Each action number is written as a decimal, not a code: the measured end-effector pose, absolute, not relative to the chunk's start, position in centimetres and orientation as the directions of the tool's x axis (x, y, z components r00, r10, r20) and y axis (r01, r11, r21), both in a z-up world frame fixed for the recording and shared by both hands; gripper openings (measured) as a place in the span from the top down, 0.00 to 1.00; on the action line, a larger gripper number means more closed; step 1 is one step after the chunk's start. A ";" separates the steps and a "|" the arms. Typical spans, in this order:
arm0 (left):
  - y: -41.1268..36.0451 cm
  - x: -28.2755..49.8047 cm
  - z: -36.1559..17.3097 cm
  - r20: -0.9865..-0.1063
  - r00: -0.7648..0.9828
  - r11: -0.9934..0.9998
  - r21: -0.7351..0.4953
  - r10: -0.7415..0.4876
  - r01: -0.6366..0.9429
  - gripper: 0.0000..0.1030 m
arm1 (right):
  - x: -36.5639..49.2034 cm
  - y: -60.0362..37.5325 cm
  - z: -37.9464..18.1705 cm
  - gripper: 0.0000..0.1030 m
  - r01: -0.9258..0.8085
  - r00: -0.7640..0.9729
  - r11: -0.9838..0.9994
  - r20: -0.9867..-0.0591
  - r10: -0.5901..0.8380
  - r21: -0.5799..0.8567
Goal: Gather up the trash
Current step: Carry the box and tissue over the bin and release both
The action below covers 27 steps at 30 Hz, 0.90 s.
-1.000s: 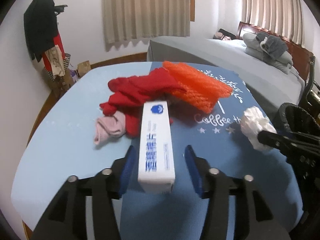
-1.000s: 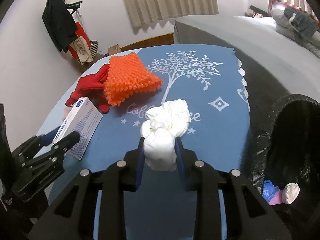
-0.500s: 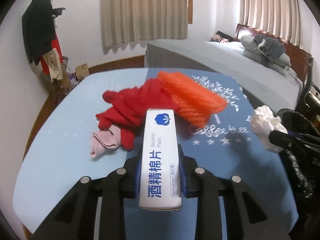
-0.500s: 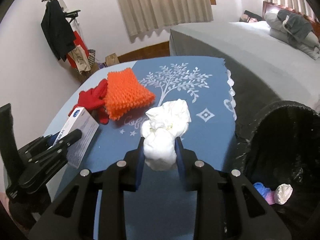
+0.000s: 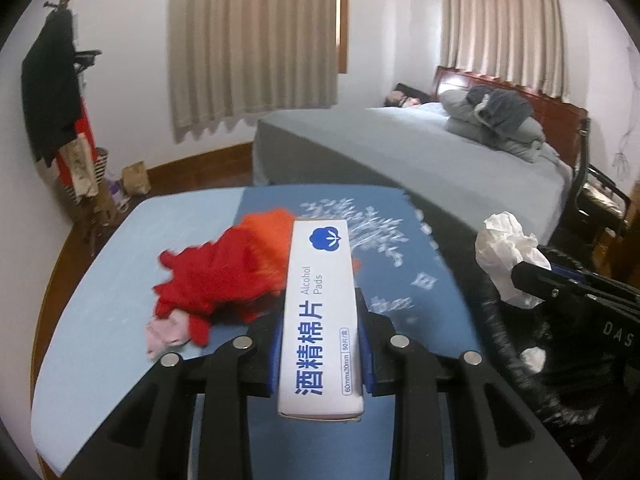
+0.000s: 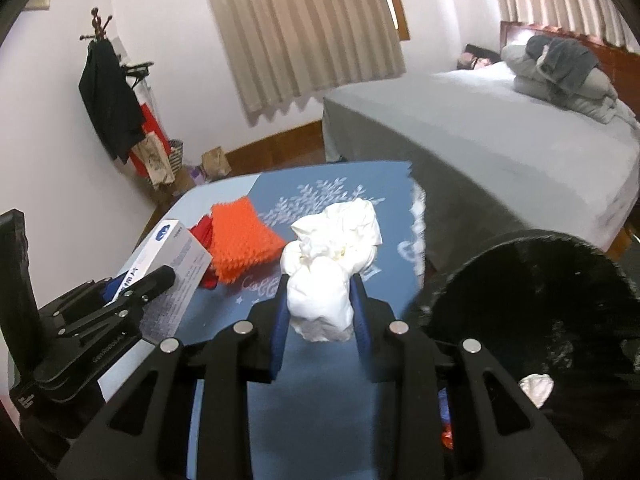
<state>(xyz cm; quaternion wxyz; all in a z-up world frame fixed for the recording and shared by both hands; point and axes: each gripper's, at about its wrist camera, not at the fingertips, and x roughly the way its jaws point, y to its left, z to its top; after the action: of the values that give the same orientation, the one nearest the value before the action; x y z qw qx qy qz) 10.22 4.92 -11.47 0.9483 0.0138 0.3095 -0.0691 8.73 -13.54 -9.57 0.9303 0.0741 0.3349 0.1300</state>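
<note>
My left gripper (image 5: 320, 320) is shut on a white box of alcohol pads (image 5: 318, 304) and holds it above the blue table (image 5: 100, 280). The box also shows in the right wrist view (image 6: 168, 248). My right gripper (image 6: 320, 300) is shut on a crumpled white tissue wad (image 6: 332, 256), held up beside the black-lined trash bin (image 6: 532, 280). The wad also shows in the left wrist view (image 5: 508, 256). The bin holds a white scrap (image 6: 536, 388) and coloured bits.
A red cloth (image 5: 212, 276), an orange textured cloth (image 6: 240, 236) and a pink cloth (image 5: 168, 330) lie on the table. A grey bed (image 5: 420, 160) stands behind it. A coat rack (image 6: 108, 92) stands at the left wall.
My left gripper closed on the alcohol pad box and lifted it off the table. My right gripper carried the tissue wad up and toward the bin.
</note>
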 end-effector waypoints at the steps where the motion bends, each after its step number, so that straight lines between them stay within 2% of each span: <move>1: 4.3 10.2 -11.2 -0.584 0.800 0.988 -0.019 -0.136 0.154 0.71 | 8.5 -13.9 -9.3 0.73 -0.187 0.748 0.957 -0.600 0.286 0.224; 11: -2.8 10.2 -9.9 -0.559 0.781 0.951 -0.041 -0.277 0.307 0.71 | 5.9 -20.1 -8.1 0.73 -0.064 0.803 0.974 -0.568 0.180 0.218; 27: -13.6 10.5 -10.2 -0.559 0.698 0.859 -0.050 -0.447 0.510 0.71 | 2.1 -29.4 -9.8 0.73 0.144 0.812 0.972 -0.584 -0.007 0.188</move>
<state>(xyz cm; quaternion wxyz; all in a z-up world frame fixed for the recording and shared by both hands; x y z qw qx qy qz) 10.52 -13.56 -10.18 0.9199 0.0542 0.2885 -0.2601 2.14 -29.41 -9.77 0.9451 0.1123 0.3042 -0.0400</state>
